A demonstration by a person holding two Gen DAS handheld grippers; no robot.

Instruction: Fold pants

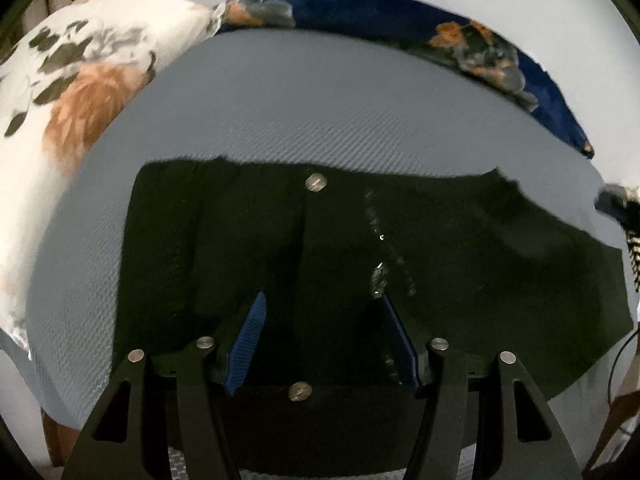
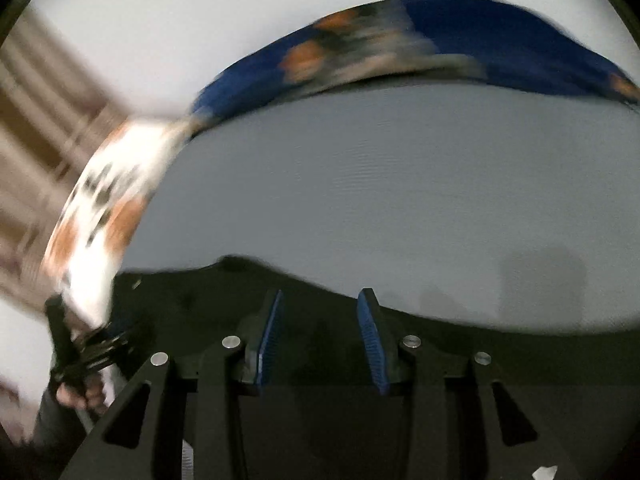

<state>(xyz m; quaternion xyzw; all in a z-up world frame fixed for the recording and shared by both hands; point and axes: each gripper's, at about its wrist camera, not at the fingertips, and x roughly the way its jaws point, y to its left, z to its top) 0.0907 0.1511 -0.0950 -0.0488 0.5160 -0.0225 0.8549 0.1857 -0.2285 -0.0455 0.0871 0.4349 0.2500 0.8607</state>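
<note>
Black pants (image 1: 460, 260) lie flat on the grey bed sheet (image 1: 300, 100), waistband towards the far side, with a metal button (image 1: 316, 182) and a silvery zipper (image 1: 376, 240) showing. My left gripper (image 1: 322, 298) hovers over the waist area, open, its blue pads (image 1: 250, 340) wide apart with only cloth below. In the blurred right wrist view, my right gripper (image 2: 322, 294) stands open above the far edge of the pants (image 2: 200, 304), with nothing between its pads. At lower left of that view, a hand (image 2: 76, 394) holds the left gripper's handle.
A white flowered pillow (image 1: 72, 92) lies at the far left and a dark blue flowered pillow (image 1: 400, 12) along the back against a white wall. Bare grey sheet (image 2: 380, 200) stretches beyond the pants. Wooden bed slats (image 2: 40, 120) show at the left.
</note>
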